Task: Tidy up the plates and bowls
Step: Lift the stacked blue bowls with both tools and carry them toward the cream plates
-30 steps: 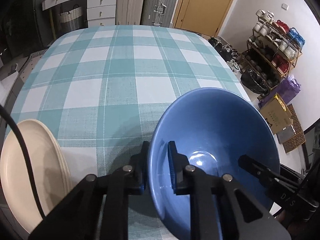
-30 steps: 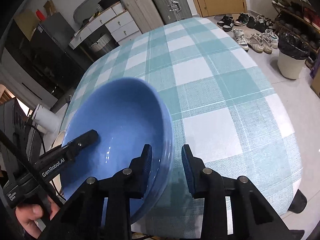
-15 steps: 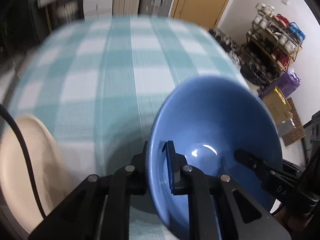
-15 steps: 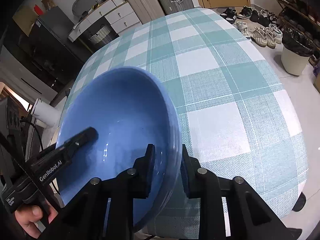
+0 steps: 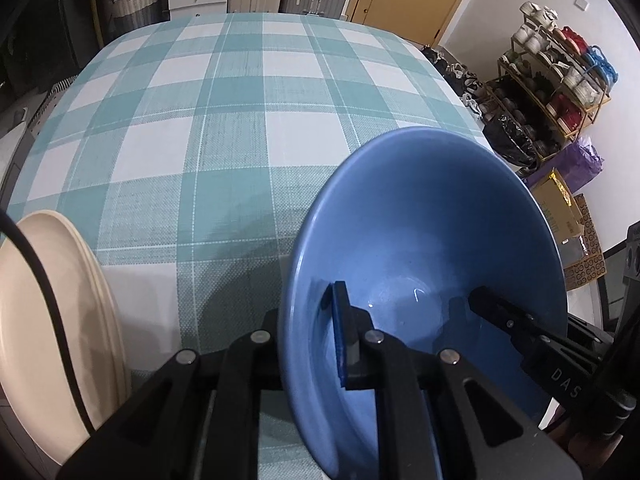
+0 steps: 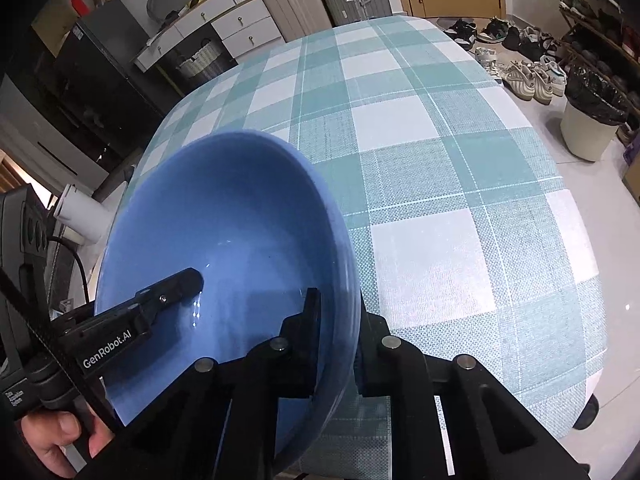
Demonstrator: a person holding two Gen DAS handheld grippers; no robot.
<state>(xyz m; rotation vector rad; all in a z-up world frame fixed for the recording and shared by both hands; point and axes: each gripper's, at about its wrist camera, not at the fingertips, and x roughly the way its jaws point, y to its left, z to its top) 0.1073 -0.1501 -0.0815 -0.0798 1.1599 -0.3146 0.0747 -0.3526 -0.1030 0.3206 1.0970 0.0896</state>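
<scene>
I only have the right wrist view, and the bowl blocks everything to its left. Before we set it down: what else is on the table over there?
Observer: In the left wrist view, cream plates, at least two stacked, sit at the near left edge of the table, left of the blue bowl and apart from it.
Operator: I see only one finger of the left gripper, inside the bowl. Where is the other?
Observer: The left gripper has its other finger outside the bowl's wall, so the rim is pinched between the two.
</scene>
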